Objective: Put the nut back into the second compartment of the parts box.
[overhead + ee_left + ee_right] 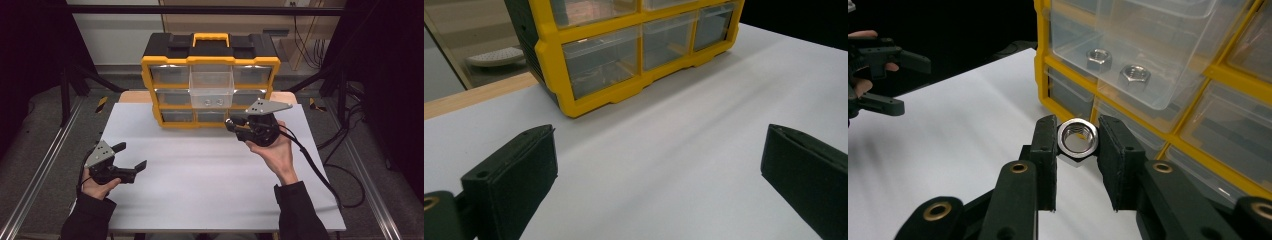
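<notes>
Steel nut (1077, 138) sits clamped between the right gripper (1077, 142) pads; left gripper (659, 165) gapes wide, empty

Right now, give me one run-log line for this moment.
right claw: shut on shiny steel hex nut | left claw: open | clear plastic drawer: pulled out, two nuts inside
</notes>
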A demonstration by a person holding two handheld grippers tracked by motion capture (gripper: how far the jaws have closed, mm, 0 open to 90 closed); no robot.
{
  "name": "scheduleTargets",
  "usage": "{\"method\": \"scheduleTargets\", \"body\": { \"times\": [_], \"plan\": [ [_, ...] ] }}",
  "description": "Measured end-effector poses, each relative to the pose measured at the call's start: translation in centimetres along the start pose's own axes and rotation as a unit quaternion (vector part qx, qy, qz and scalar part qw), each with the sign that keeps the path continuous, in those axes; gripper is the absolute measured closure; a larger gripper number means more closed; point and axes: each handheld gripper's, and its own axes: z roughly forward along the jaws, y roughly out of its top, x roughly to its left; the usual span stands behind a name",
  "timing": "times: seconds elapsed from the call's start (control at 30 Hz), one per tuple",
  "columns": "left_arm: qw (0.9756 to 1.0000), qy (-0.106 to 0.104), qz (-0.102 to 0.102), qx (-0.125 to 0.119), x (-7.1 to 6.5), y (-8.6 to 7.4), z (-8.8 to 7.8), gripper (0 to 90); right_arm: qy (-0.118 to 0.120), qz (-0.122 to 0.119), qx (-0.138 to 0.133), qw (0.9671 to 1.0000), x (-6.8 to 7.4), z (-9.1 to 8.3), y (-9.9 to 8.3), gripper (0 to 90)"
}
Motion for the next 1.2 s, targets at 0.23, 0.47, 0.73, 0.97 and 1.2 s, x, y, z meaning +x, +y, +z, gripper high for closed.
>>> {"method": "scheduleTargets", "body": {
  "times": [0.23,0.47,0.73,0.97,1.2],
  "plan": [
    [1.0000,0.000,-0.001,0.000,0.0,0.0,0.0,1.0,-0.006,-0.006,0.000,1.0000,-0.2,-0.3,1.0,70.2],
    [1.0000,0.000,-0.002,-0.001,0.1,0.0,-0.1,1.0,-0.010,-0.010,-0.006,0.9999,-0.2,-0.6,2.3,70.2],
    [1.0000,-0.001,-0.003,-0.002,0.0,0.0,-0.1,1.0,-0.014,-0.015,-0.017,0.9997,-0.1,-1.0,3.9,70.2],
    [1.0000,-0.001,-0.001,-0.003,0.0,0.0,-0.2,1.0,-0.022,-0.013,-0.030,0.9992,-0.4,-1.2,4.9,70.2],
    [1.0000,0.000,-0.002,-0.003,0.0,0.0,-0.2,1.0,-0.028,-0.009,-0.034,0.9990,-0.8,-0.9,5.9,70.2]
  ]
}}
